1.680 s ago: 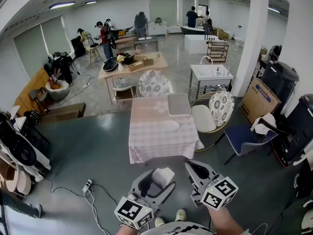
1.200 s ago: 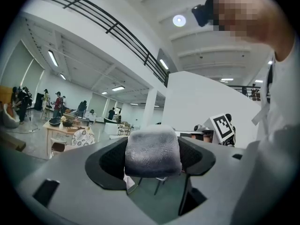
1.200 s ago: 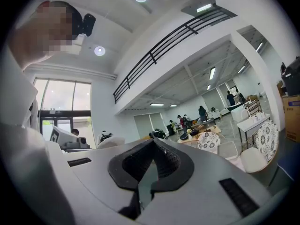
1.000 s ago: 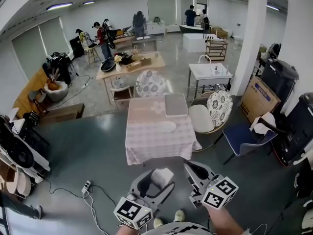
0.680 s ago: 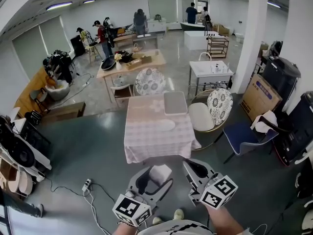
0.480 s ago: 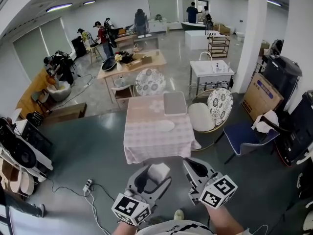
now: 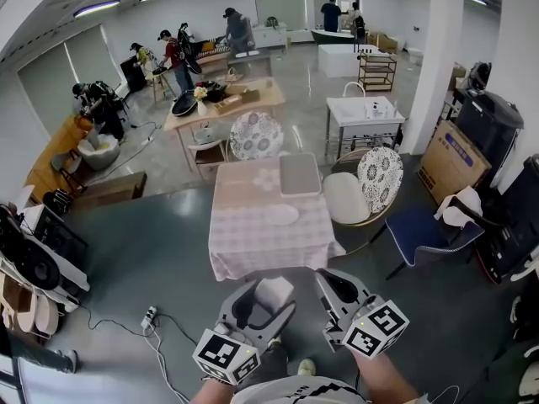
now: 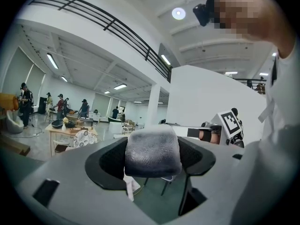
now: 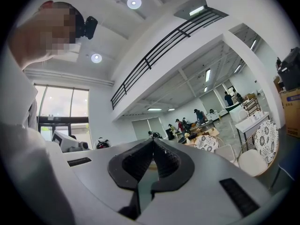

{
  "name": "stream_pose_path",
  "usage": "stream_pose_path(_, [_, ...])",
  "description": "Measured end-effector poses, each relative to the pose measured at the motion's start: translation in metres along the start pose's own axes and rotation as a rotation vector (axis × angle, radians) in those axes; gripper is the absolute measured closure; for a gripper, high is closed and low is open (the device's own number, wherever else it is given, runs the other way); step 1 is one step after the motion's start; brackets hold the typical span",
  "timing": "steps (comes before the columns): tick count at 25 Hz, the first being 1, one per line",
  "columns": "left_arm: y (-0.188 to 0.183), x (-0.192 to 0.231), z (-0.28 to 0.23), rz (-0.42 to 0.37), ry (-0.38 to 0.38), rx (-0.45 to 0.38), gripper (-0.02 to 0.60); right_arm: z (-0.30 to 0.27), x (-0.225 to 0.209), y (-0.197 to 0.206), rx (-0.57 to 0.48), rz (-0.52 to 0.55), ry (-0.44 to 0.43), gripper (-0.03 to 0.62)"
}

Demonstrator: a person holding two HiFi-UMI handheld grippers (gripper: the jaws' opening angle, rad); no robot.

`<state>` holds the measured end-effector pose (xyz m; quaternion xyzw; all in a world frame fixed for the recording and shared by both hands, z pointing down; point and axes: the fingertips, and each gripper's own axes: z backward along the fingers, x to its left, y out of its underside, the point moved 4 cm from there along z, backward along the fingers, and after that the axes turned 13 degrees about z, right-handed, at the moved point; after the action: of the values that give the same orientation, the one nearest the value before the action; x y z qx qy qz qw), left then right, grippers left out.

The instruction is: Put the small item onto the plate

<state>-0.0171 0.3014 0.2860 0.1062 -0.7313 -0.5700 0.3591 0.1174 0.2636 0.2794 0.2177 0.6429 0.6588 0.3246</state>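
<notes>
Low in the middle of the head view, the left hand-held gripper (image 7: 269,300) is clamped on the small item (image 7: 274,291), a pale, soft-looking block. In the left gripper view the small item (image 8: 152,150) fills the gap between the two dark jaws of the left hand-held gripper (image 8: 152,156), pressed from both sides. The marker cube (image 8: 230,122) of the other tool shows at the right of that view.

Just right of it in the head view, the right hand-held gripper (image 7: 331,283) has its jaws together. The right gripper view shows the right hand-held gripper (image 9: 153,159) closed tip to tip with nothing between.

Both are held over the grey floor (image 7: 152,259), well apart from the tabletop (image 7: 253,238), which stands in the centre of the frame under a pink checked cloth. The plate (image 7: 279,215), white and oval, lies on the cloth near the middle of the tabletop. A flat grey tray (image 7: 299,173) lies beyond it, toward the far right corner.

One round-backed patterned chair (image 7: 257,135) stands at the far edge and a second patterned chair (image 7: 380,179) to the right. Several people stand round other tables in the upper left of the frame.
</notes>
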Motion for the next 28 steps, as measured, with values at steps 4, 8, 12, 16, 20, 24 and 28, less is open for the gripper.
stream_pose_path(4, [-0.007,0.03,-0.022,0.005,0.017,0.008,0.265,-0.027,-0.016,0.005,0.013,0.005,0.025,0.582])
stream_pose_path(8, [-0.026,0.061,-0.046,-0.018,0.047,0.01,0.265,-0.065,-0.035,0.006,0.011,0.01,0.06,0.582])
stream_pose_path(12, [-0.045,0.101,-0.071,-0.048,0.074,0.021,0.265,-0.111,-0.051,0.005,0.009,0.022,0.09,0.582])
stream_pose_path(16, [-0.053,0.139,-0.096,-0.044,0.109,0.049,0.265,-0.146,-0.069,0.009,0.012,0.028,0.13,0.582])
stream_pose_path(20, [-0.059,0.167,-0.118,-0.035,0.135,0.065,0.265,-0.167,-0.088,0.012,0.014,0.024,0.182,0.582])
stream_pose_path(24, [-0.06,0.187,-0.138,-0.025,0.151,0.085,0.265,-0.187,-0.104,0.016,0.029,0.019,0.204,0.581])
stream_pose_path(28, [-0.06,0.205,-0.16,-0.018,0.139,0.101,0.265,-0.205,-0.124,0.018,0.024,0.003,0.202,0.582])
